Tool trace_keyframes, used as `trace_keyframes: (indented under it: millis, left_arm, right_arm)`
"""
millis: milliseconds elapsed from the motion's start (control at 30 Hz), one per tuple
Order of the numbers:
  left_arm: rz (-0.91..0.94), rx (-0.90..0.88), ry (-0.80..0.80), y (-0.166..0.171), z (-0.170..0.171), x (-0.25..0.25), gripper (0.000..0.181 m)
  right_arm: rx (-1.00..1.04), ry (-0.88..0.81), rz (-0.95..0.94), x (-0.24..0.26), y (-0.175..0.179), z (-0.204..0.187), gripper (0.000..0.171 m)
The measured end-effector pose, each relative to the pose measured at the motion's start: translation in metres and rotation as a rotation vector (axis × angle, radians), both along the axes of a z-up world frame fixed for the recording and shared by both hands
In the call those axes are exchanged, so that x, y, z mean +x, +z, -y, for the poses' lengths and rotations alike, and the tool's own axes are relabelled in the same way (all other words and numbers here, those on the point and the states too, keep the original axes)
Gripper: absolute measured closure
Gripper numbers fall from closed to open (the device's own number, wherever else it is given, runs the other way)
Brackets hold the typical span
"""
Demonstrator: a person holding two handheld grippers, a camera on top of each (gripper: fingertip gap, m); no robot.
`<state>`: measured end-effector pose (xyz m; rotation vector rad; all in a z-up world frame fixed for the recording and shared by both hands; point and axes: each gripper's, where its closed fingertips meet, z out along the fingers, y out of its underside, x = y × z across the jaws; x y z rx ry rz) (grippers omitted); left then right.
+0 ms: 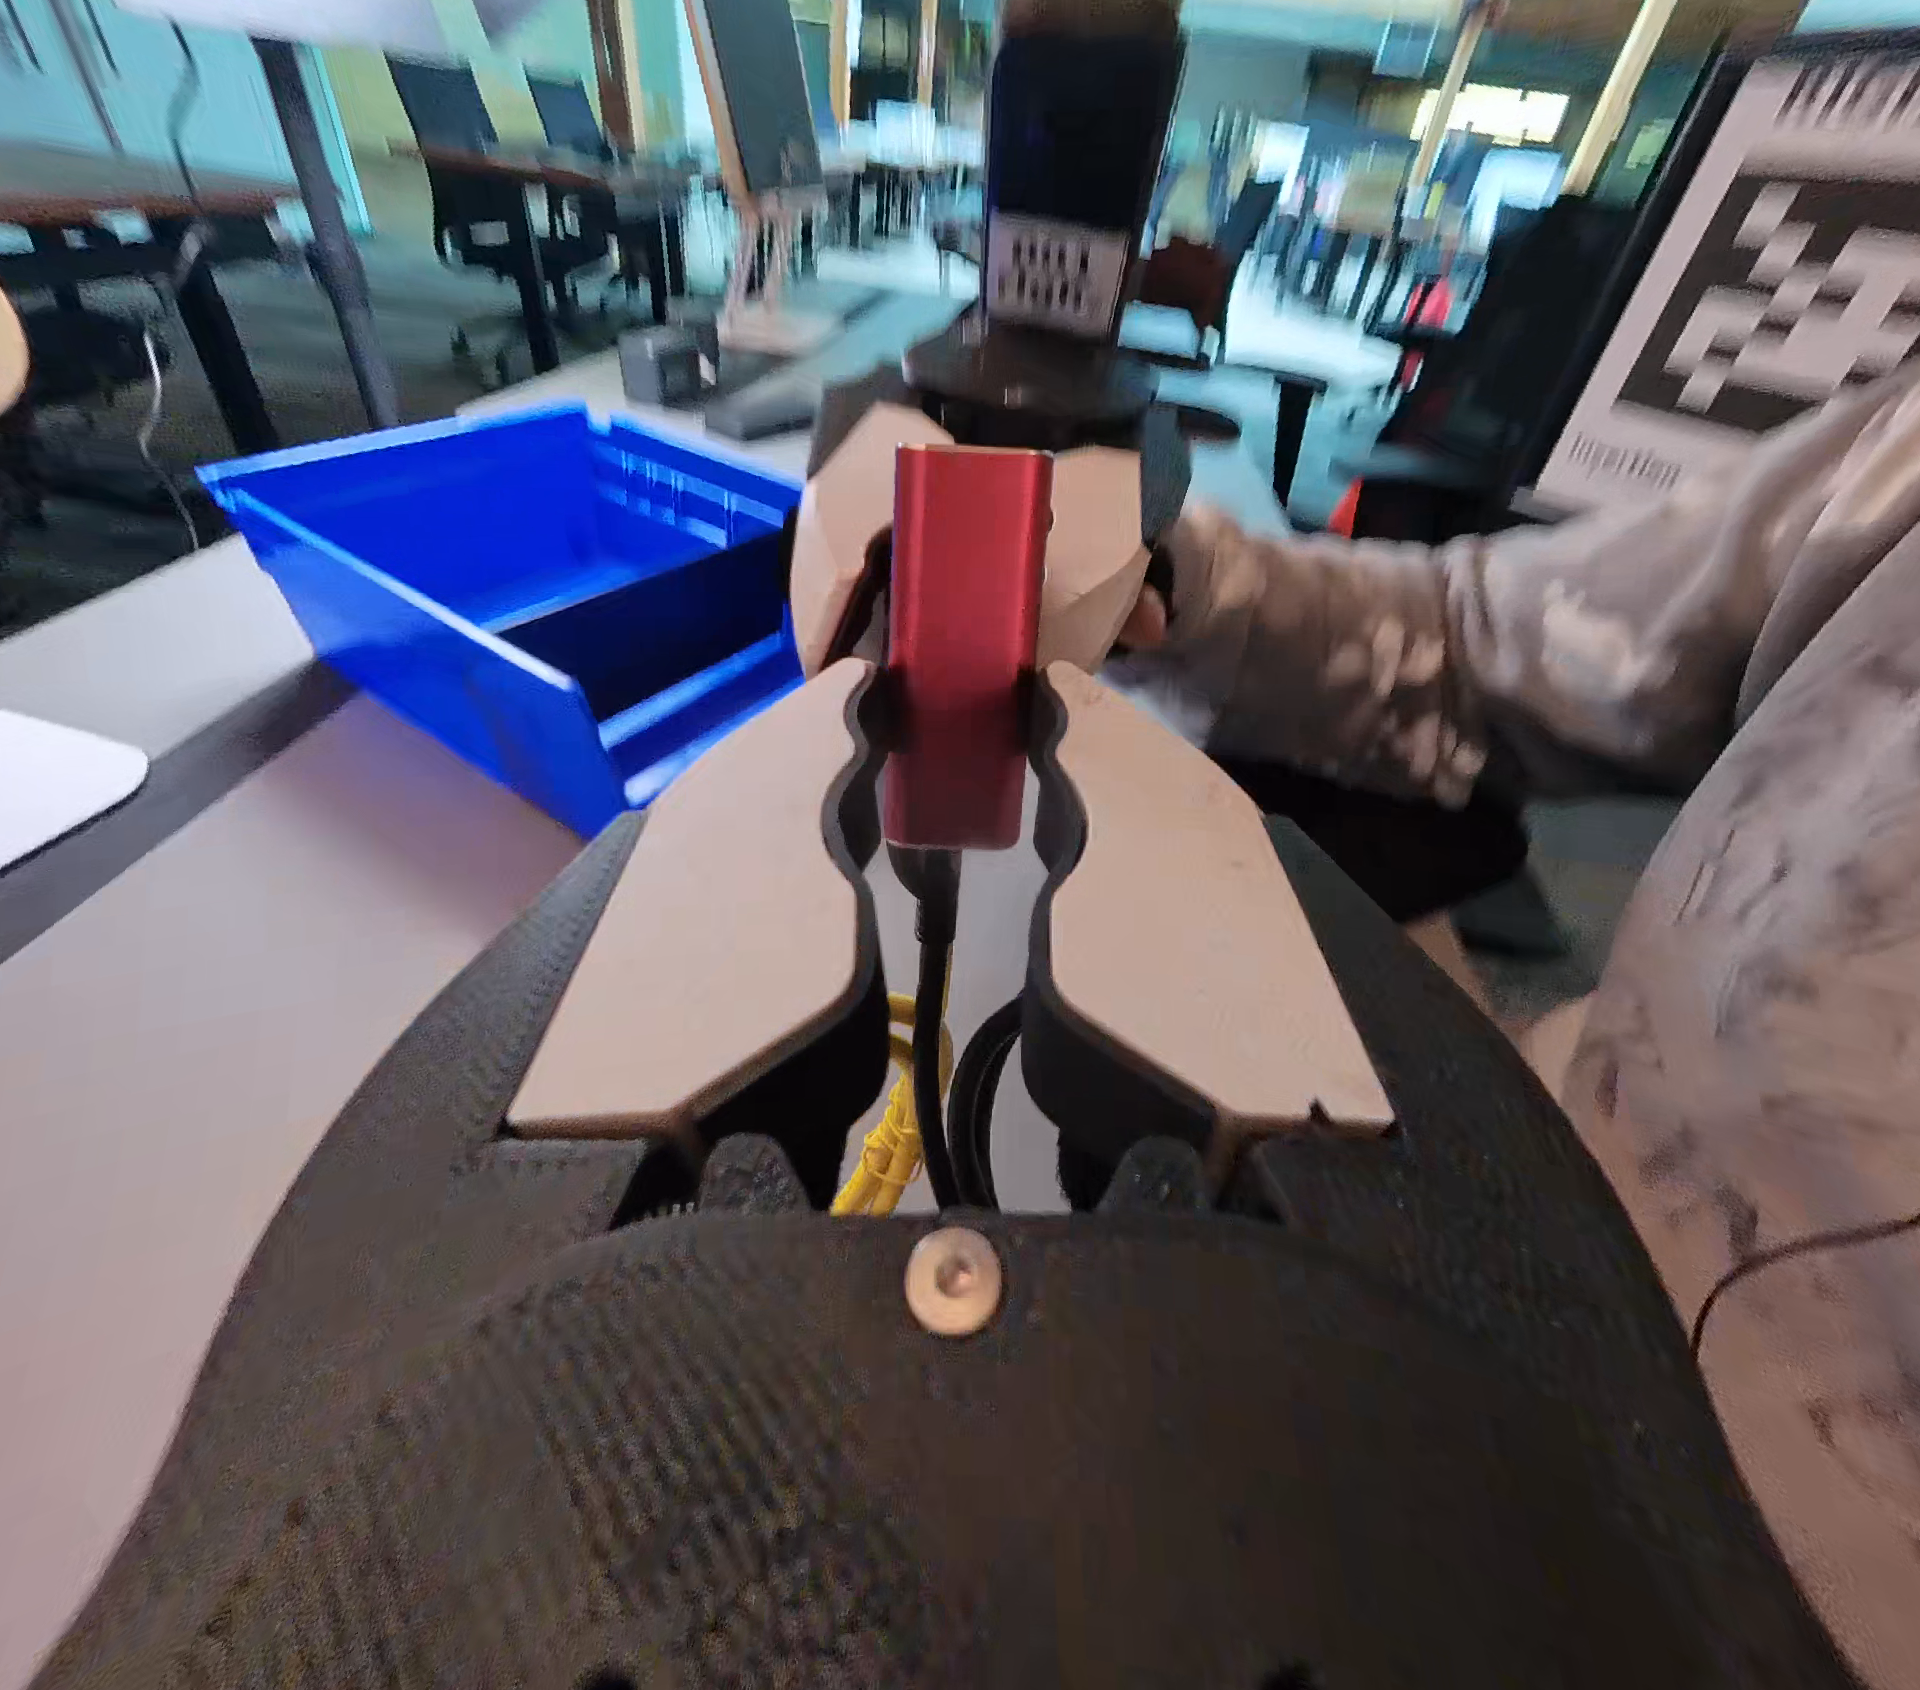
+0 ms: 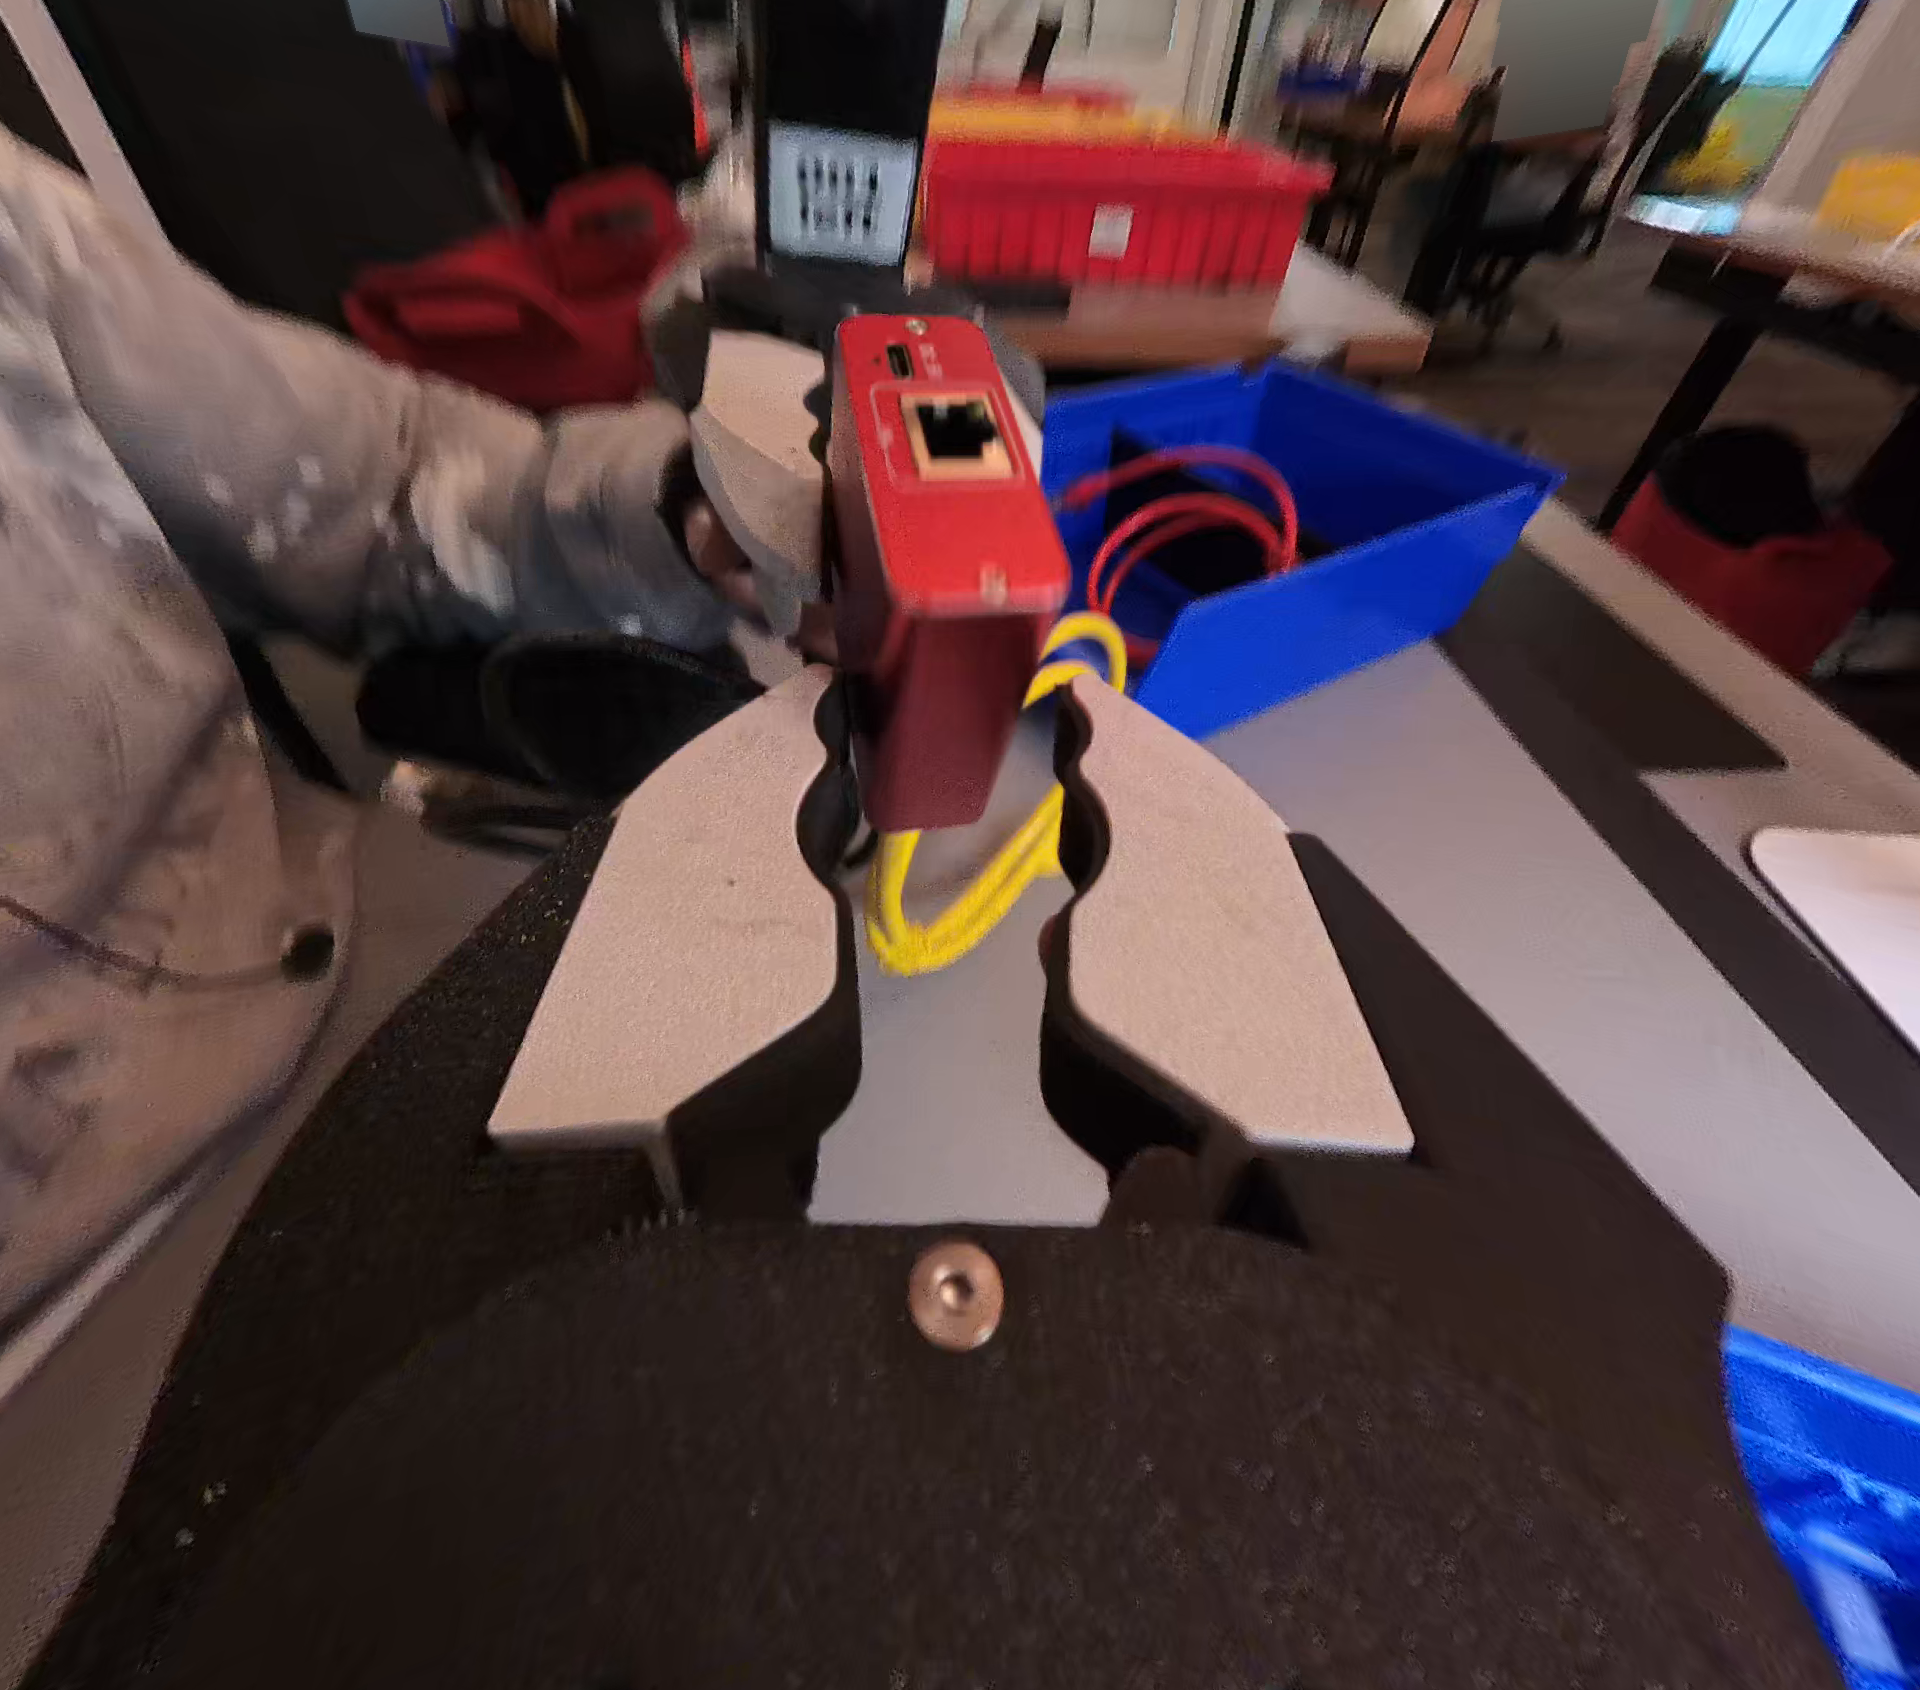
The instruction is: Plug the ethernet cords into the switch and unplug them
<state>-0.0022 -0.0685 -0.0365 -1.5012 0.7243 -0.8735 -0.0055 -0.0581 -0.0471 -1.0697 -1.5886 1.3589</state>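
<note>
Left gripper (image 1: 954, 710) clamped on red switch (image 1: 964, 643); right gripper (image 2: 948, 731) spread, facing its empty ethernet port (image 2: 957, 432), yellow cord (image 2: 961, 902) below.

Your left gripper (image 1: 956, 710) and right gripper (image 2: 951, 741) match: pale grey fingers (image 1: 727, 923) with wavy black inner edges, textured black bodies, one silver screw (image 1: 953, 1279) each. You wear a mottled grey sleeve (image 1: 1455, 653).

A pale grey table (image 2: 1455, 965) with a dark strip across it. A blue plastic bin (image 2: 1351, 601) sits on it at about two o'clock in the right wrist view, red wire coiled inside. A yellow cable (image 2: 966, 913) lies looped on the tabletop near centre.
</note>
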Motion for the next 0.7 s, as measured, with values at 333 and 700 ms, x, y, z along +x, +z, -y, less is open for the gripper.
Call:
trace_keyframes:
  millis: [333, 700]
  left_arm:
    - [0.156, 0.139, -0.053, 0.044, 0.004, 0.012, 0.155]
    - [-0.569, 0.079, -0.067, 0.009, -0.011, 0.038, 0.139]
  right_arm:
    - [0.031, -0.005, -0.103, 0.015, 0.05, 0.009, 0.144]
    - [0.622, -0.175, 0.492, 0.043, 0.011, -0.012, 0.145]
